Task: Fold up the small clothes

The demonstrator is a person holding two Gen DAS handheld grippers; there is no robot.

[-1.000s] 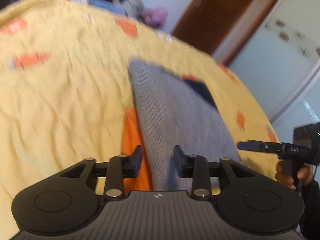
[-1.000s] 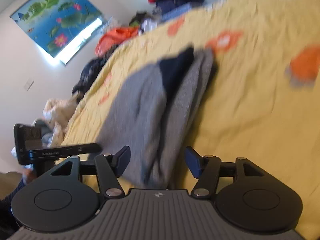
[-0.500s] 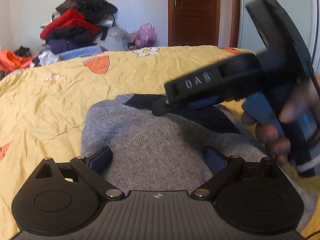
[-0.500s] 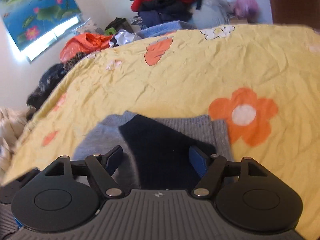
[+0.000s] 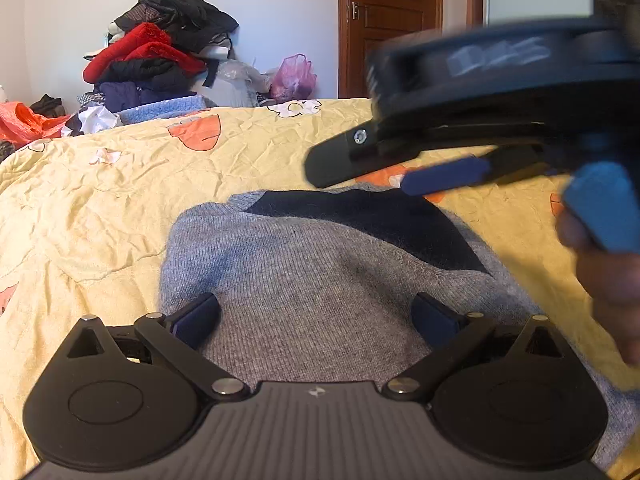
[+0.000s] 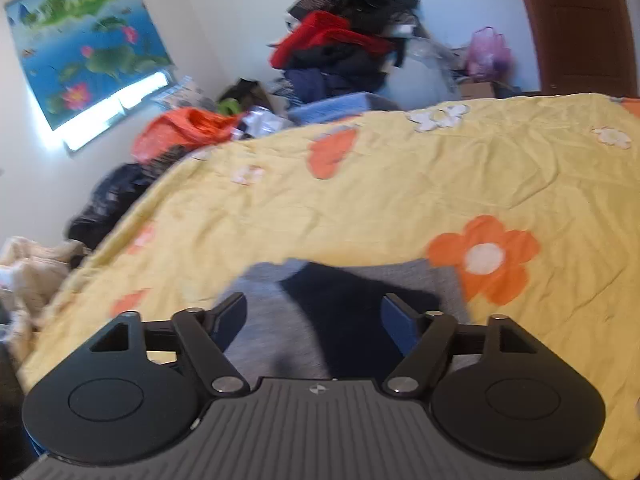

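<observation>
A folded grey sweater (image 5: 300,276) with a dark navy panel (image 5: 380,220) lies flat on the yellow flowered bedcover (image 5: 100,220). My left gripper (image 5: 316,312) hovers low over its near part. Its jaws are opening, very wide, and only the flat knit lies under them, not pinched. My right gripper (image 5: 372,168) crosses the upper right of the left wrist view, blurred, above the sweater's far edge. In its own view the right gripper (image 6: 314,310) frames the sweater (image 6: 260,284). Its jaws are opening and the pads press on nothing.
A hand (image 5: 608,280) holds the right gripper's blue handle. Beyond the bed's far edge stand a tall pile of clothes (image 5: 160,52), a pink bag (image 5: 294,78) and a brown door (image 5: 390,20). Orange cloth (image 6: 184,128) and dark clothes (image 6: 108,204) lie off the left side.
Both grippers' jaws have spread wider. The left wrist view swung from tilted to level, then held still. The right gripper shifted up and right, and less of the sweater shows in its view.
</observation>
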